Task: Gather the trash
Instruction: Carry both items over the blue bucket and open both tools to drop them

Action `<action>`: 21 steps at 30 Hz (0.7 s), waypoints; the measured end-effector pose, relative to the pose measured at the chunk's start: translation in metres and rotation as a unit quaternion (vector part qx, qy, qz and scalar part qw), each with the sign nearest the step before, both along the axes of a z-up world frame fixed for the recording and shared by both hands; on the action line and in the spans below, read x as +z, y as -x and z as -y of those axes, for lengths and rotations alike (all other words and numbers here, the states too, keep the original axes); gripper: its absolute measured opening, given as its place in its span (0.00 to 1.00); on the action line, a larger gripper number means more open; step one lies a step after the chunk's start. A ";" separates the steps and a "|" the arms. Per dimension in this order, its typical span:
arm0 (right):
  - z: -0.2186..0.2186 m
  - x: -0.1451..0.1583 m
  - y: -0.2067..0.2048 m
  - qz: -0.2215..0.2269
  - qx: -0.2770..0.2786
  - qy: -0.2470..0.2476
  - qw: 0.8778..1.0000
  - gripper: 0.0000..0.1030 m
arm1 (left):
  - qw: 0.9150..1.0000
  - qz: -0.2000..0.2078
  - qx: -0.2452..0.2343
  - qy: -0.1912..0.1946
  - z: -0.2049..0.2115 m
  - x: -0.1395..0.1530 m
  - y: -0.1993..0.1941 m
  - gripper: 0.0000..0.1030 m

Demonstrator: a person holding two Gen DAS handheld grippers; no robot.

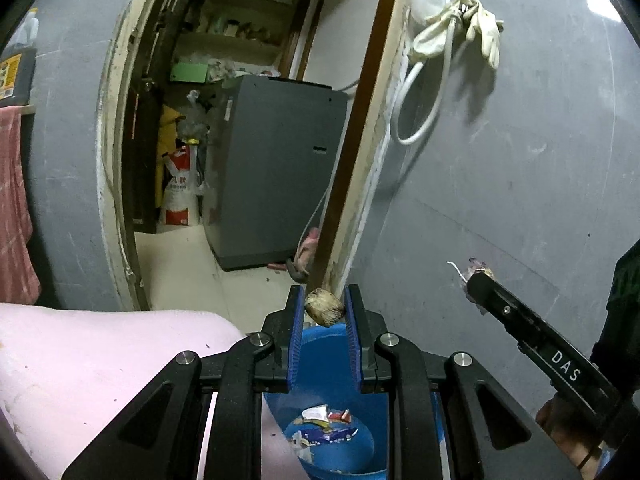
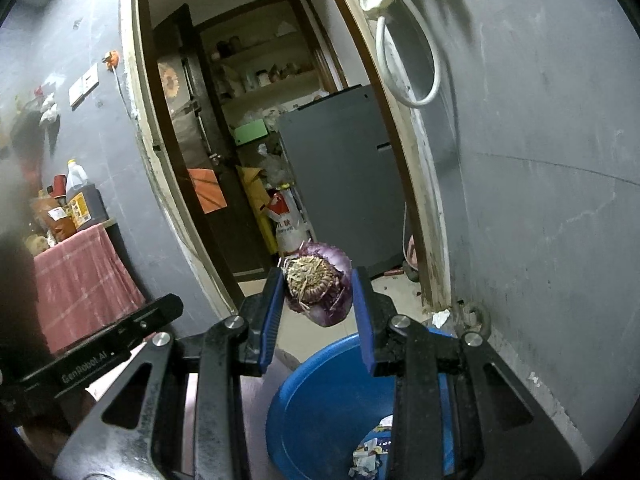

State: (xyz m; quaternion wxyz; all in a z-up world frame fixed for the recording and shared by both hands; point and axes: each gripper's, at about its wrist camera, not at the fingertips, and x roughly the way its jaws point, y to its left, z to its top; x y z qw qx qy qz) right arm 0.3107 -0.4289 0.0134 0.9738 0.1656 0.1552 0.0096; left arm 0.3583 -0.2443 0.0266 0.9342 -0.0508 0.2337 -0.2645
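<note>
Blue bin (image 1: pixel 320 360) is waiting at frame bottom; left gripper (image 1: pixel 324 308) is clenching a brown scrap (image 1: pixel 324 307), right gripper (image 2: pixel 318 288) an onion end (image 2: pixel 318 288): centre both above it before letting go.

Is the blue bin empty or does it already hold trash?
Not empty: the blue bin has torn wrappers on its bottom, seen in both wrist views.

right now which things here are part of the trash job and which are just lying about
Part of the job:
- brown scrap in the left gripper
- purple onion end in the right gripper
- blue bin with wrappers inside

Just lying about:
- washer
- gloves
- white hose
- red cloth
- bottles
</note>
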 end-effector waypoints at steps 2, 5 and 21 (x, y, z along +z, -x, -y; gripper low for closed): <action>0.004 -0.002 0.000 -0.004 0.000 -0.005 1.000 0.33 | 1.000 -0.003 0.000 -0.002 0.003 -0.002 -0.001 0.17; 0.005 -0.004 -0.001 -0.009 -0.001 -0.009 1.000 0.33 | 1.000 -0.013 -0.001 -0.004 0.004 -0.005 -0.005 0.17; 0.011 -0.015 -0.014 -0.045 0.002 -0.029 0.999 0.36 | 0.996 -0.080 -0.016 -0.042 0.021 -0.030 -0.018 0.24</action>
